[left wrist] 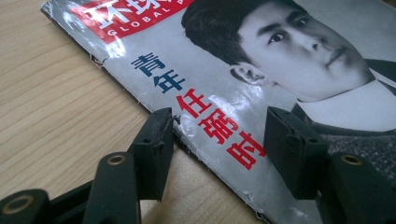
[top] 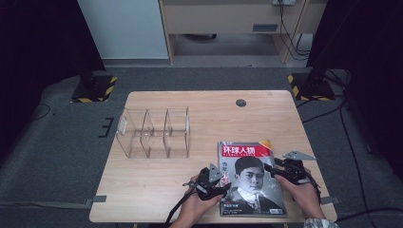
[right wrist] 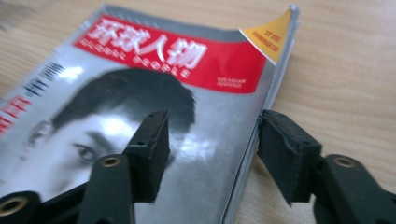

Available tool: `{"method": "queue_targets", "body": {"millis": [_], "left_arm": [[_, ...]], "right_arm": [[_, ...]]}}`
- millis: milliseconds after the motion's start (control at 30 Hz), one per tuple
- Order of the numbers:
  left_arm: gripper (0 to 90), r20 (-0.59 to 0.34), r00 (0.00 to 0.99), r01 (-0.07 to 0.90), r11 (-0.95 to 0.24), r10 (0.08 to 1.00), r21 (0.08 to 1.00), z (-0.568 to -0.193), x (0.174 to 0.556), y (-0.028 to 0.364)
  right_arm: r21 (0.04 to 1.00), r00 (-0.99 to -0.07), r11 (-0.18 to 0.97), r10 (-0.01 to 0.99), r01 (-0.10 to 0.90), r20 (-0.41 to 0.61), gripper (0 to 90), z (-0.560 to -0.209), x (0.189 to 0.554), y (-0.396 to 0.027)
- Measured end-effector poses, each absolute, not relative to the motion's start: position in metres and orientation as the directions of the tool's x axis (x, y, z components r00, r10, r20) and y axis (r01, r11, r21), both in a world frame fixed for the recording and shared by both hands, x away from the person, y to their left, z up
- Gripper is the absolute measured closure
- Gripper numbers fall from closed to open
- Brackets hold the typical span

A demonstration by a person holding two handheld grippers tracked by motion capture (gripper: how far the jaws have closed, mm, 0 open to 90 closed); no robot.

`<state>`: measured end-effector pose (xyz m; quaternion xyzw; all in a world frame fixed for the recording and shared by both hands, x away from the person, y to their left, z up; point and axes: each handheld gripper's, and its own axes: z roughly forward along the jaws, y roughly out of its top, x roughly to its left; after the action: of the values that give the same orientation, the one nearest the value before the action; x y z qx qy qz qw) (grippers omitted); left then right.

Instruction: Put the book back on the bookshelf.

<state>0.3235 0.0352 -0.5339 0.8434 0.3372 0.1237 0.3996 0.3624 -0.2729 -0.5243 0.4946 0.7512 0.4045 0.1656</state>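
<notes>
A magazine [top: 252, 178] with a red title band and a portrait cover lies flat at the table's front right. My left gripper [top: 223, 183] sits at its left edge. In the left gripper view the jaws of that gripper [left wrist: 217, 135] stand apart astride the magazine [left wrist: 210, 79] edge, one on the wood against the spine, the other over the cover. My right gripper [top: 275, 170] is at the right edge. Its jaws [right wrist: 212, 140] also stand apart, one over the magazine [right wrist: 187, 60] cover, one beside the page edge on the wood. Neither pair pinches it.
A clear acrylic divider rack [top: 154, 133] with three compartments stands at the middle left of the wooden table [top: 157, 190]. A round cable hole [top: 241, 102] sits near the far edge. Two stand bases with hazard stripes [top: 92, 90] rest on the floor beyond.
</notes>
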Motion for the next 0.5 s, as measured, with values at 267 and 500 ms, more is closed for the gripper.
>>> {"method": "queue_targets", "body": {"millis": [267,500], "left_arm": [[42.5,-0.060,0.741,0.470,-0.453,0.668,0.758,-0.534,0.323,0.035],[42.5,-0.058,0.741,0.469,-0.454,0.669,0.758,-0.534,0.323,0.035]], "right_arm": [[0.826,-0.519,0.140,0.831,0.546,0.201,53.5,-0.508,0.347,-0.266],[0.777,-0.525,0.235,0.840,0.584,0.140,45.8,-0.519,0.349,-0.260]]}}
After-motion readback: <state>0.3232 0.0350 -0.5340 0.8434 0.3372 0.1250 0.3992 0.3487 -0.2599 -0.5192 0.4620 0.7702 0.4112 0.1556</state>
